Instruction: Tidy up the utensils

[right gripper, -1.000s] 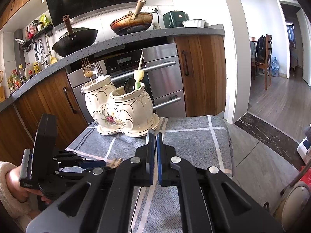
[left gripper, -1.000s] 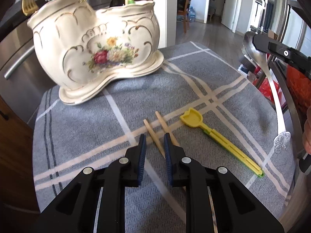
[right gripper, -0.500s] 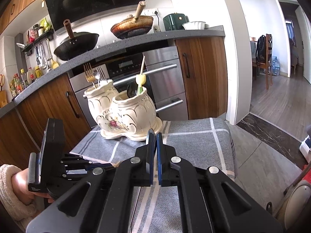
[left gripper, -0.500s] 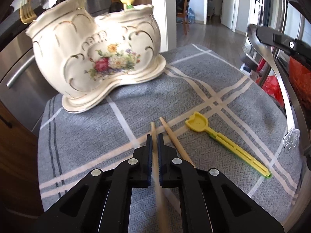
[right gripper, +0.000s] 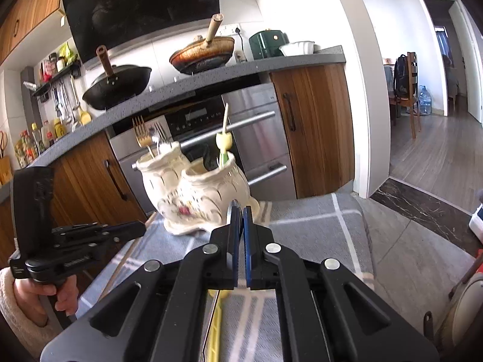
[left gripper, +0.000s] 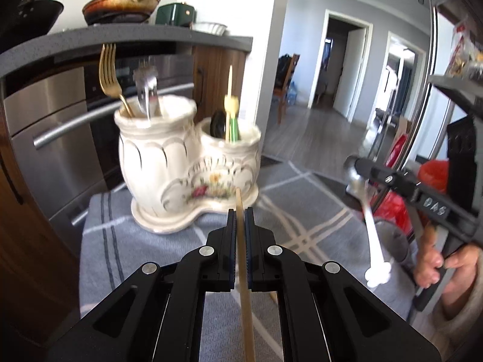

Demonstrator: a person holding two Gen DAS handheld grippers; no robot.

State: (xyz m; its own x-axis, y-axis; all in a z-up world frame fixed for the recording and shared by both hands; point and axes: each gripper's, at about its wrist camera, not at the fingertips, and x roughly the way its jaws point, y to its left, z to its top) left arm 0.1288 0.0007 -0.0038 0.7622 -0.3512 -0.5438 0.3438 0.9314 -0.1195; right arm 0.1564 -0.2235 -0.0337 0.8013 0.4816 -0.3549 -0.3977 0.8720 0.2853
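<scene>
My left gripper (left gripper: 240,214) is shut on a wooden chopstick (left gripper: 245,286) and holds it above the grey cloth, its tip toward the cream floral two-pot holder (left gripper: 184,163). The holder's taller pot has a gold fork (left gripper: 110,75) and a silver fork; the lower pot has a dark spoon and a yellow-topped pick. My right gripper (right gripper: 240,214) is shut on a silver spoon (left gripper: 366,220), whose handle hangs down in the left wrist view. The holder also shows in the right wrist view (right gripper: 199,193). A yellow utensil (right gripper: 215,322) lies under the right gripper.
The grey checked cloth (left gripper: 305,205) covers the small table. A second chopstick (left gripper: 273,297) shows just below my left gripper. A steel oven and wooden cabinets (right gripper: 314,132) stand behind, with pans on the counter. Open floor lies to the right.
My left gripper has closed on one chopstick and lifted it off the cloth, tilting up to face the holder. My right gripper with the spoon has moved a little closer to the holder.
</scene>
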